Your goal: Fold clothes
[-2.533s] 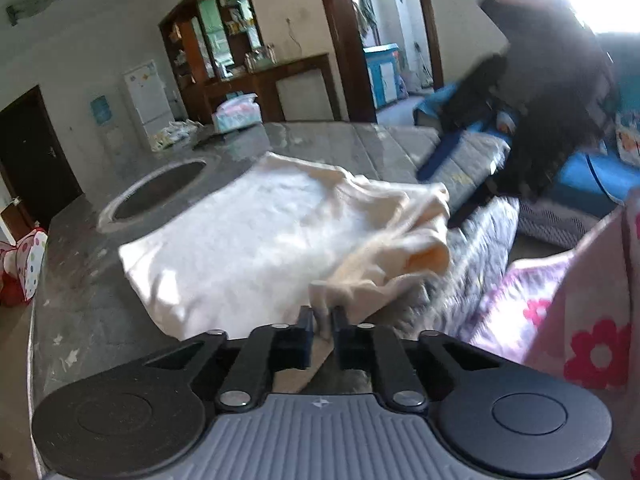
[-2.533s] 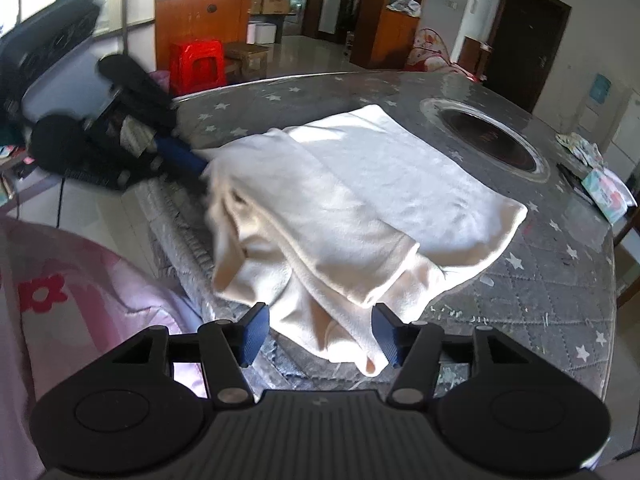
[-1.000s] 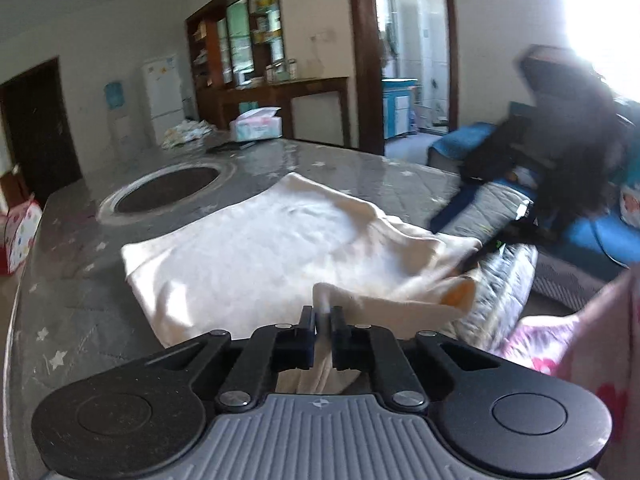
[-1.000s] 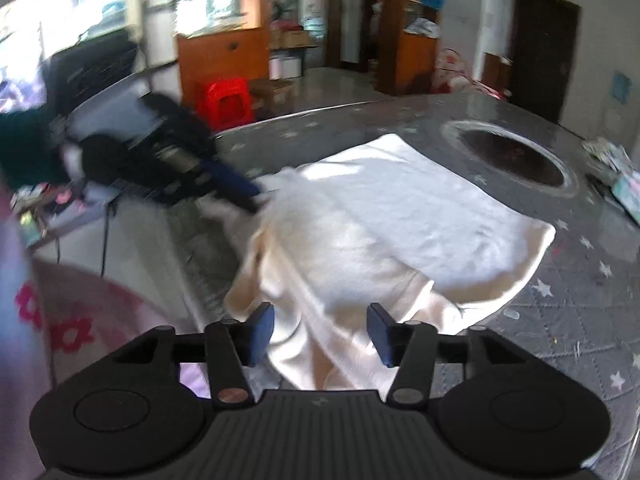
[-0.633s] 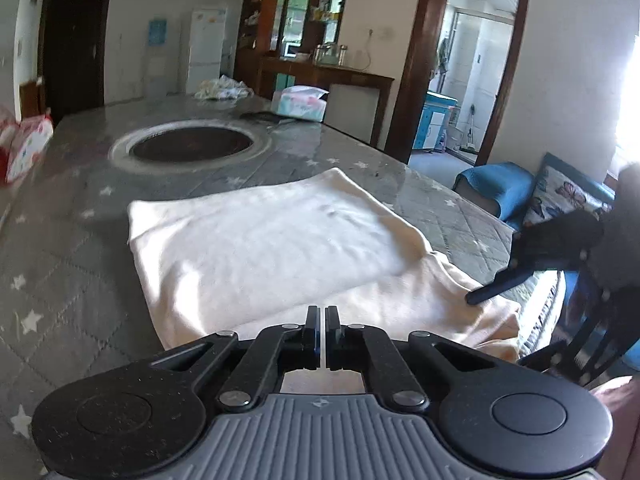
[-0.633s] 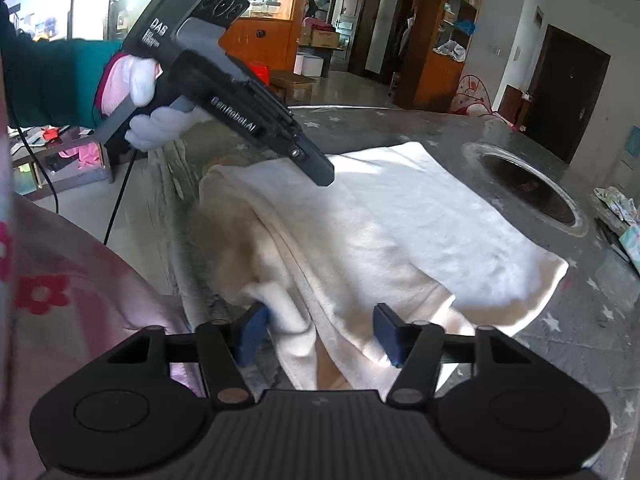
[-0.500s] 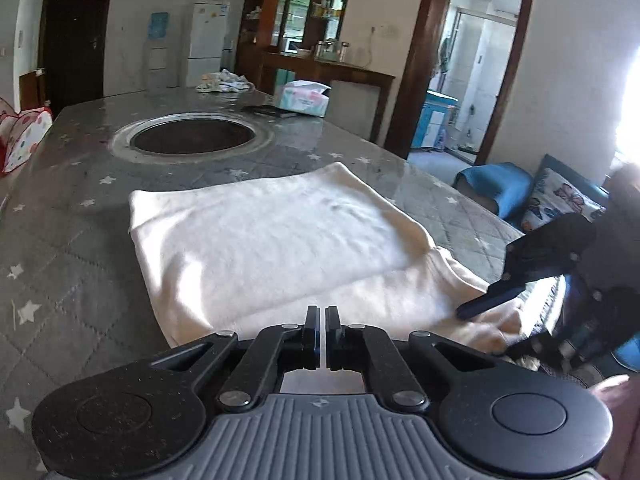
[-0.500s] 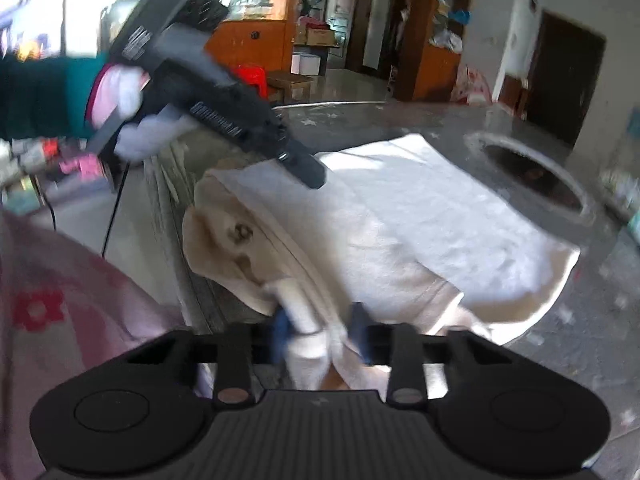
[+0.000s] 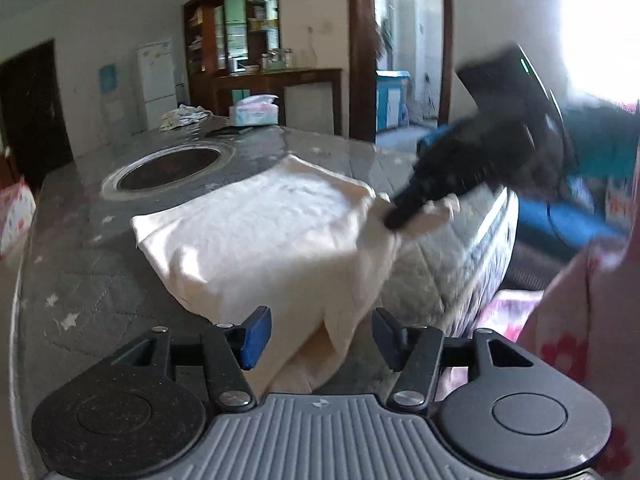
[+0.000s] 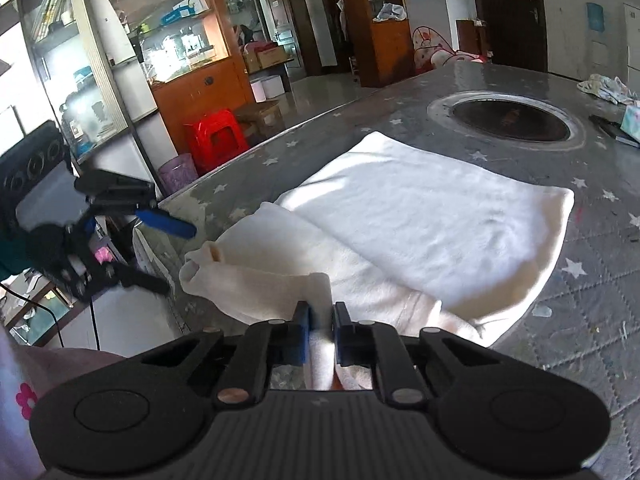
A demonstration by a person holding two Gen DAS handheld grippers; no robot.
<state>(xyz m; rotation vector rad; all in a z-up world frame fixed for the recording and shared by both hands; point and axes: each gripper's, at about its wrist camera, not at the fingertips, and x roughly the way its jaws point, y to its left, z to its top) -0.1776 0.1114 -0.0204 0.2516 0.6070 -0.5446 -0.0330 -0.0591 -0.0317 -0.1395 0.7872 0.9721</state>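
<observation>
Pinching a cream garment fold, right gripper fingers hold; left gripper fingers gape around its edge.

1. L gripper: black linkage arms, blue pads on fingertips, silver screw heads at pivots, 2 round black discs either side, grey ribbed housing w/ small logo at centre.
2. R gripper: same build; black arms, blue pads, copper/silver screws, ribbed dark-grey body, 2 round discs.
3. R gripper seen from left cam: black blocky body, small green light on top, blurred.
4. Clothing: pink fabric w/ red-pink flower print; teal sleeve.
</observation>
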